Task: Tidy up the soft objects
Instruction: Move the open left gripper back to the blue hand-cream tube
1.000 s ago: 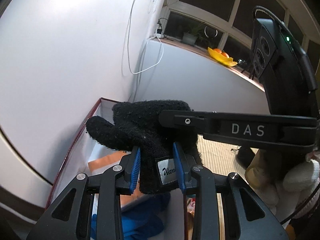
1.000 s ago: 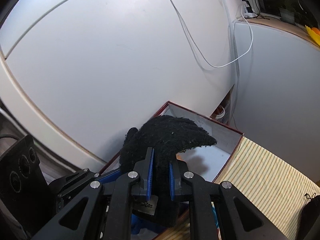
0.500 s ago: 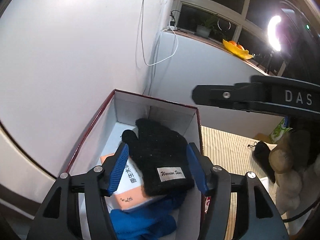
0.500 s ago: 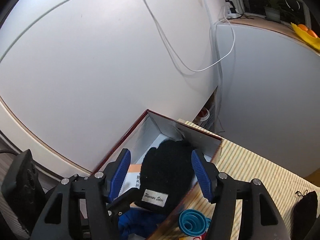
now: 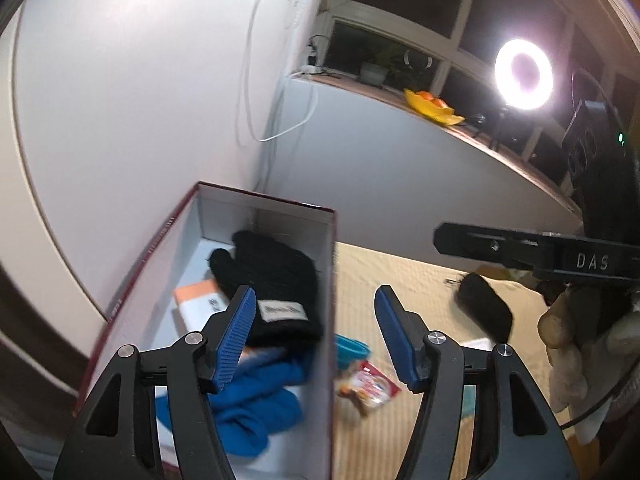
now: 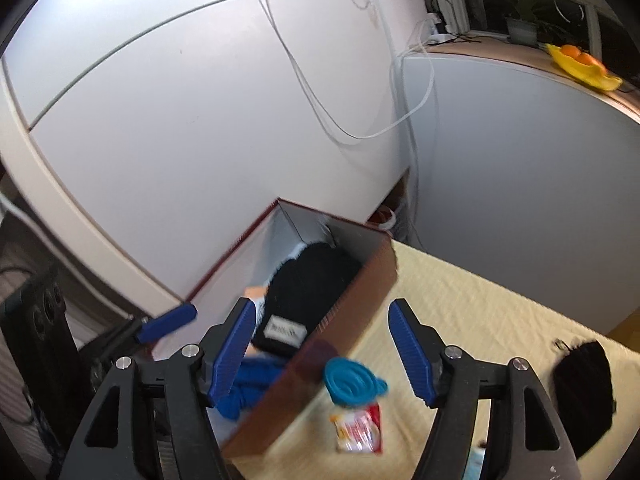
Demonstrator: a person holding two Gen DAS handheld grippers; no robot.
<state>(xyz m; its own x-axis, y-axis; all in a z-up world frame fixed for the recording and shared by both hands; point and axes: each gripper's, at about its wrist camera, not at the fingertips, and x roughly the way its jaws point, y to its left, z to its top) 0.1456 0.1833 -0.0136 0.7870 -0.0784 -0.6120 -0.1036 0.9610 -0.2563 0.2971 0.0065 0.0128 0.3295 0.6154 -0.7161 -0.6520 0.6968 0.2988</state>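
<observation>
With both the left gripper (image 5: 314, 336) and right gripper (image 6: 322, 346) wide and empty, the black pouch (image 6: 584, 390) lies on the mat right of the right gripper, nearer it, long axis receding.

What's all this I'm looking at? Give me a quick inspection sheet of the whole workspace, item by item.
Surface: cream woven mat.
Job's things: black glove and blue glove lie inside the box; black pouch outside on the mat.
Clutter: blue funnel, snack packet.
Grippers: left gripper and right gripper open, empty.
Cables: white cable on the wall.
Surroundings: ring light, yellow fruit bowl on the sill.
</observation>
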